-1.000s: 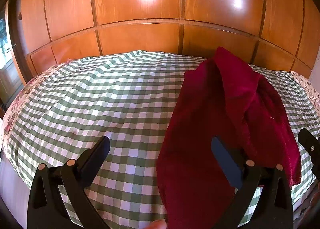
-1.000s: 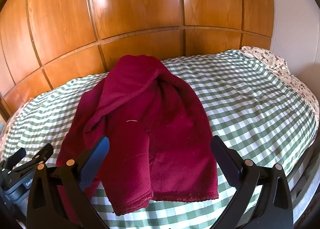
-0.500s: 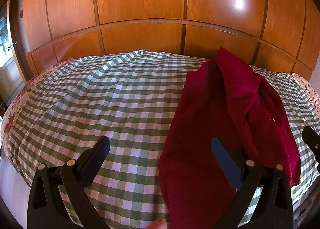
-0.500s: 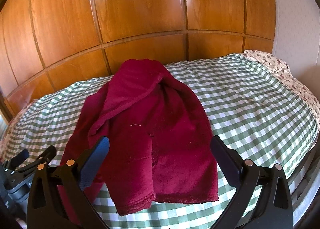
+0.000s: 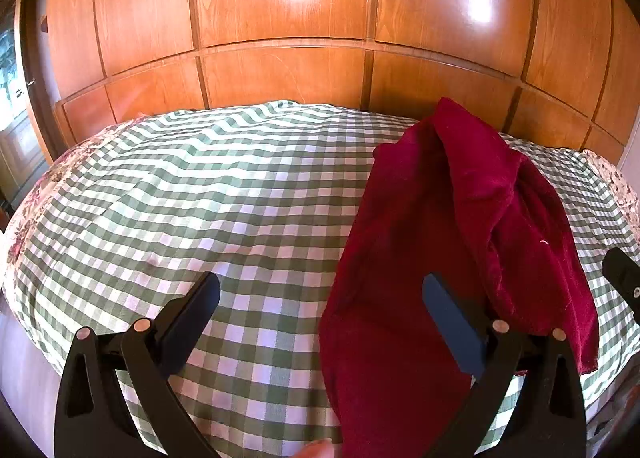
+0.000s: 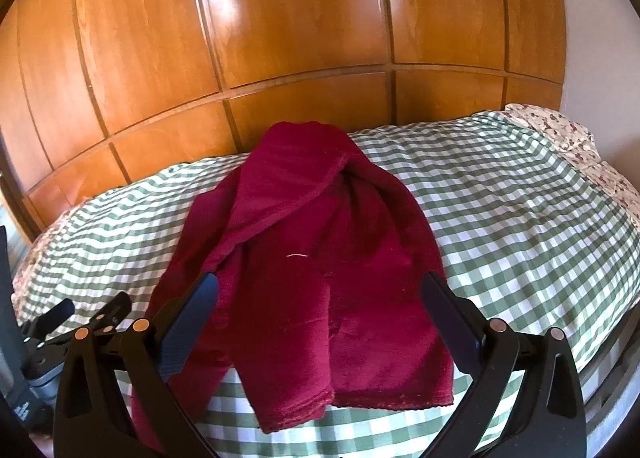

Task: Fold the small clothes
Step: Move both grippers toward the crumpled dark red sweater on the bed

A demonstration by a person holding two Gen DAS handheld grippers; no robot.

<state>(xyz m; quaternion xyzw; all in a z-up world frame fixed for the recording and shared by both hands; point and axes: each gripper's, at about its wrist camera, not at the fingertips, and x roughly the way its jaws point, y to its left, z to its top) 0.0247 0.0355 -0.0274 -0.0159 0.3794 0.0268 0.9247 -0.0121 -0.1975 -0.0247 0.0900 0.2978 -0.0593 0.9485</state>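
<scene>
A dark red fleece garment [image 6: 320,258] lies loosely crumpled on the green-and-white checked bedspread [image 6: 520,218], its hem toward the near edge. My right gripper [image 6: 319,290] hovers open above the garment's near part, nothing between its fingers. In the left wrist view the same garment [image 5: 440,238] fills the right half. My left gripper [image 5: 321,294] is open, with its right finger [image 5: 452,322] over the garment's left edge and its left finger over bare bedspread [image 5: 200,198]. The left gripper also shows at the lower left of the right wrist view.
A wall of glossy wooden panels [image 5: 320,38] rises right behind the bed. Floral bedding [image 6: 580,146] shows at the bed's right end and a floral edge [image 5: 36,198] at its left end. A fingertip [image 5: 316,450] peeks in at the bottom of the left wrist view.
Both grippers have drifted slightly, staying open; the views shifted a little and the garment has not moved.
</scene>
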